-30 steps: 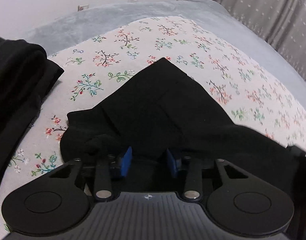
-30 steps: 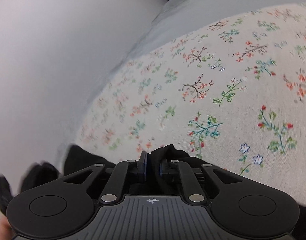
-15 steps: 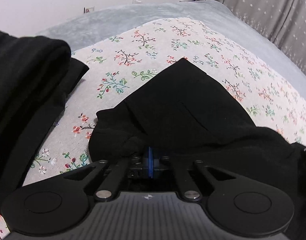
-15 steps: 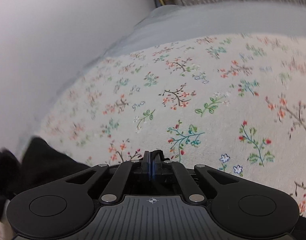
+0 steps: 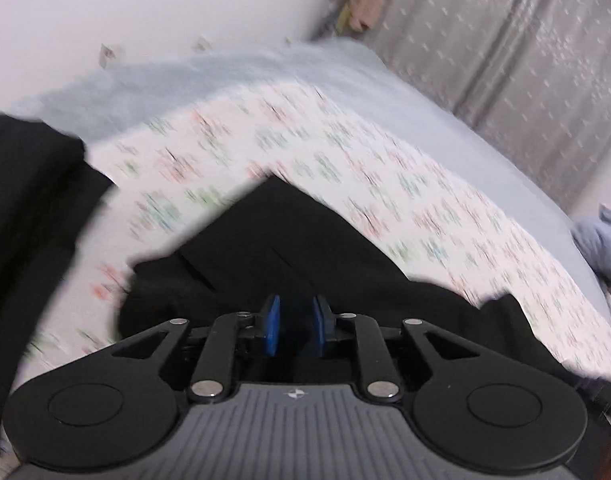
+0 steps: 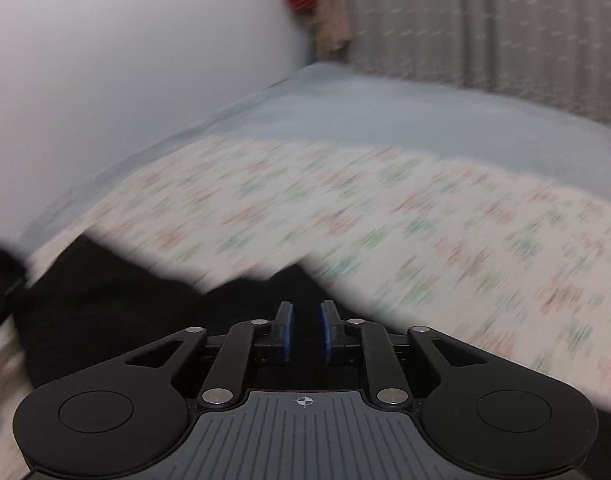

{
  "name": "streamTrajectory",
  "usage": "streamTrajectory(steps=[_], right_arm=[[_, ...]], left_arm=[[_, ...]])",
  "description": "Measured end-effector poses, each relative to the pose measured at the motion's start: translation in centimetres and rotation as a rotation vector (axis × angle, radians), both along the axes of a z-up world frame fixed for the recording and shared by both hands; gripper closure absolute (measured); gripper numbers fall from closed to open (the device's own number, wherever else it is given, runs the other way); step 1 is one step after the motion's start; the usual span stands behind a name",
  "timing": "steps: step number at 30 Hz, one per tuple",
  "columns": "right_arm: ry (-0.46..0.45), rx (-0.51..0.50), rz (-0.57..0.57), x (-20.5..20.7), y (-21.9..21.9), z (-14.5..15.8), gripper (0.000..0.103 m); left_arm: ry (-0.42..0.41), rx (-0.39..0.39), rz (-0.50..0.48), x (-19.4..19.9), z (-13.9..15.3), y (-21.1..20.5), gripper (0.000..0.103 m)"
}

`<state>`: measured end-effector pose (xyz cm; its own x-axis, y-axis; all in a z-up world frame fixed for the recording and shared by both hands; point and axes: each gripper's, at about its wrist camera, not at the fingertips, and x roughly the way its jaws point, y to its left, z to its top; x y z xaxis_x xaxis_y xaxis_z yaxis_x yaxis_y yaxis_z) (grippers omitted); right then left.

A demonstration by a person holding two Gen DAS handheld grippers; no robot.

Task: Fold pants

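Note:
Black pants (image 5: 289, 248) lie folded on a floral sheet (image 5: 405, 184) in the left wrist view; the frame is motion-blurred. My left gripper (image 5: 295, 326) hovers over the near edge of the pants with its blue pads a little apart and nothing between them. In the right wrist view the pants (image 6: 117, 300) spread across the lower left. My right gripper (image 6: 304, 334) is above their edge, its pads parted and empty.
A second pile of black cloth (image 5: 29, 208) sits at the left. The sheet lies on a grey-blue blanket (image 6: 365, 116). A white wall (image 6: 125, 40) and grey curtain (image 6: 485, 24) stand behind. Crumpled grey fabric (image 5: 601, 240) lies at the far right.
Both grippers were shut half a second ago and now stand slightly open, having let go of the pants. Both cameras have lifted and tilted up, showing more wall and curtain.

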<state>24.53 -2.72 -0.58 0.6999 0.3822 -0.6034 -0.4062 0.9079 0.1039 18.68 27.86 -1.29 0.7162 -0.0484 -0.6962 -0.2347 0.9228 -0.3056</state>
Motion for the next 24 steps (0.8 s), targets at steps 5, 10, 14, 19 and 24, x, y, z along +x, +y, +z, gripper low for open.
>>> streamTrajectory(steps=[5,10,14,19,24], right_arm=[[0.021,-0.222,0.124,-8.4,6.0,-5.7,0.083],[0.03,-0.158,0.061,-13.5,2.2,-6.7,0.083],[0.051,-0.168,0.014,-14.9,-3.4,-6.4,0.083],[0.094,-0.16,-0.23,-16.3,-15.2,-6.5,0.083],[0.16,-0.014,-0.575,-19.7,-28.7,-6.8,0.091]], left_arm=[[0.1,0.099,-0.008,0.7,-2.3,-0.1,0.075],[0.105,0.108,0.028,0.4,-2.7,2.1,0.088],[0.102,0.144,0.022,0.2,-2.7,2.0,0.092],[0.099,0.241,0.014,0.2,-2.7,0.6,0.092],[0.107,0.295,0.023,0.6,-2.9,0.0,0.092]])
